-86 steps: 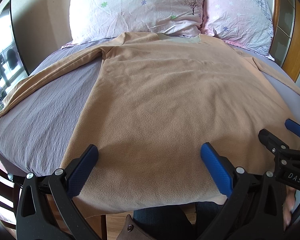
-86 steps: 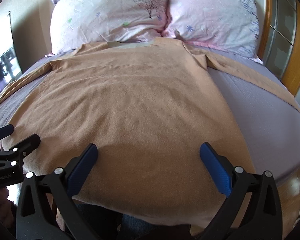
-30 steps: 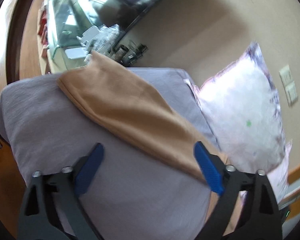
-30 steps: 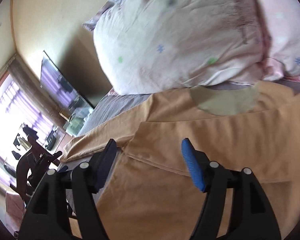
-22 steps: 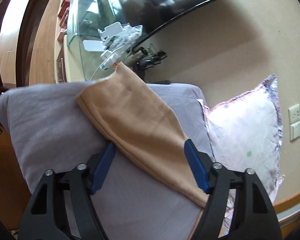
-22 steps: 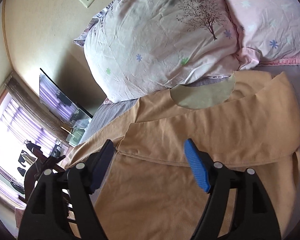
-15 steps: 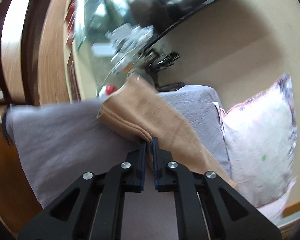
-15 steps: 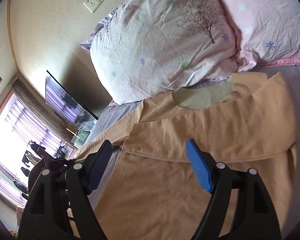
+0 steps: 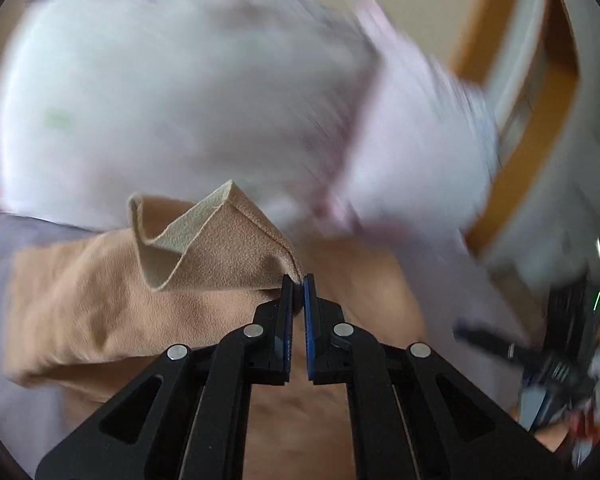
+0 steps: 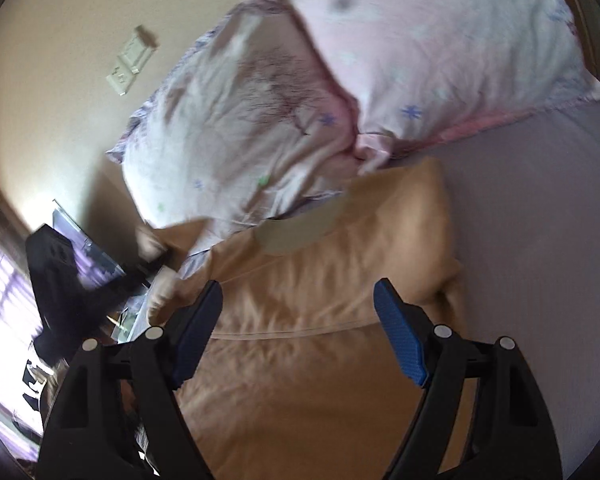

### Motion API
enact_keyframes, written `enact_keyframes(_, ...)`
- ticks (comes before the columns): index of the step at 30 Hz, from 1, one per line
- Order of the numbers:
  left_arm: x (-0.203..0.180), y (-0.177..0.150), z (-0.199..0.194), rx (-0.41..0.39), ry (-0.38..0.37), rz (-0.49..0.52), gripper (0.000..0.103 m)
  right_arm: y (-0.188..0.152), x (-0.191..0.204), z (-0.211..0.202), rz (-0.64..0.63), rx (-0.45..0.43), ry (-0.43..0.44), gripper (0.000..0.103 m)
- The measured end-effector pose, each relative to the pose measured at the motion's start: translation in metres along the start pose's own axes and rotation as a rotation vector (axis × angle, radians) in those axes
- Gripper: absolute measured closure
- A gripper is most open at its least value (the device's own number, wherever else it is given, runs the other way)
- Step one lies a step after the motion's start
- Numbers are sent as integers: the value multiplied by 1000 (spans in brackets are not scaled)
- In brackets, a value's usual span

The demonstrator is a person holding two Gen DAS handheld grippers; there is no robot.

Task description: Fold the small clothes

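Two hand-held grippers share this fold, and only the left hand-held gripper point(image 9: 297, 280) is doing work: its jaws are pinched together on the cuff end of the tan long-sleeved top's sleeve point(image 9: 204, 248), which hangs raised above the body of the tan long-sleeved top point(image 10: 320, 300) spread on the bed point(image 10: 540, 240) below the pillows point(image 10: 260, 120). To do this step well, I judge the sleeve should be carried across the chest in a low, flat arc and laid straight, so the fold line falls at the shoulder seam and no slack bunches under it; the pinch is narrow and near the edge, so a jerk might pull the fabric free, and the strong blur in the left wrist view suggests a fast swing that would be better slowed before release. The left hand-held gripper points towards the pillows with the cuff peaked just ahead of its tips. The right hand-held gripper point(image 10: 300, 320) hovers over the upper chest below the neckline point(image 10: 296, 236), jaws spread wide and gripping nothing, aimed at the pillows; it seems well placed to press the body flat while the sleeve lands
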State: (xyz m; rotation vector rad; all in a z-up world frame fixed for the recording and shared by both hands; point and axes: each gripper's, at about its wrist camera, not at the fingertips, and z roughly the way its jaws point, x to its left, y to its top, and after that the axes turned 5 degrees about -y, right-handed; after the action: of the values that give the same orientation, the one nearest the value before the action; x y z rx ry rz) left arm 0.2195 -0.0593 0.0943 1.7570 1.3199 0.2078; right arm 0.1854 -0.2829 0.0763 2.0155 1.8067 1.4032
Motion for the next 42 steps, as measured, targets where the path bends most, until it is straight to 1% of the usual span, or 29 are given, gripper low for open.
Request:
enact_keyframes(1,-23,-16,36,105,-17,59,99,2,-8,3,26,15,-3,25)
enact_keyframes(3,-44,-41,64,190,16,135,99,4,-20,10,69,50,-2,25)
enact_keyframes(4,-48,-50,65,205,24,154,99,5,-27,15,92,76,2,25)
enact_keyframes(6,-46,-57,52,199,16,163,99,7,-31,23,98,109,-5,26)
enact_keyframes(7,-43,-59,38,186,0,159,96,9,-31,29,96,124,-7,30)
enact_keyframes(9,-30,-61,3,143,-11,158,85,11,-28,43,93,164,-5,35)
enact_keyframes(10,-26,-60,-9,124,-1,165,62,12,-25,50,93,183,5,40)
enact_keyframes(11,-14,-64,-32,84,32,167,41,13,-19,59,80,209,15,42)
enact_keyframes(12,-8,-69,-43,63,58,164,38,14,-10,68,51,233,12,44)
enact_keyframes(14,8,-80,-63,61,99,148,38,13,10,80,-23,252,-12,44)
enact_keyframes(16,23,-84,-69,71,119,105,38,8,34,86,-134,251,-48,44)
enact_keyframes(17,31,-90,-74,80,124,75,38,2,53,86,-221,238,-52,44)
enact_keyframes(19,39,-98,-79,98,122,50,38,-10,81,83,-363,214,-57,44)
enact_keyframes(21,42,-105,-83,108,113,45,38,-22,100,79,-474,198,-62,41)
enact_keyframes(23,42,-112,-85,126,102,51,38,-31,112,87,-562,192,-141,38)
enact_keyframes(24,42,-115,-82,134,104,56,38,-35,114,94,-589,194,-176,49)
enact_keyframes(25,43,-117,-77,146,110,59,38,-35,114,99,-598,204,-184,102)
enact_keyframes(26,44,-118,-72,154,114,57,38,-33,112,107,-590,230,-183,96)
enact_keyframes(27,46,-119,-69,161,120,53,38,-26,105,109,-542,215,-179,99)
enact_keyframes(28,48,-120,-67,166,124,47,38,-20,101,106,-512,184,-176,99)
enact_keyframes(30,52,-123,-63,176,130,28,38,6,74,84,-361,57,-187,99)
enact_keyframes(31,54,-126,-62,181,131,21,38,22,45,67,-208,-10,-177,99)
enact_keyframes(32,56,-127,-62,184,131,19,38,28,28,60,-125,-35,-165,99)
enact_keyframes(33,56,-128,-62,183,130,19,38,32,3,51,-17,-60,-180,99)
enact_keyframes(35,56,-129,-63,181,132,26,38,31,-30,46,96,-57,-215,99)
enact_keyframes(38,55,-131,-65,176,137,23,38,17,-67,44,254,10,-222,95)
enact_keyframes(40,55,-133,-70,166,125,10,38,6,-80,29,308,11,-244,82)
enact_keyframes(41,55,-135,-78,153,111,1,38,2,-83,19,317,4,-235,62)
enact_keyframes(42,56,-138,-89,134,102,-6,38,-4,-84,7,315,-13,-217,53)
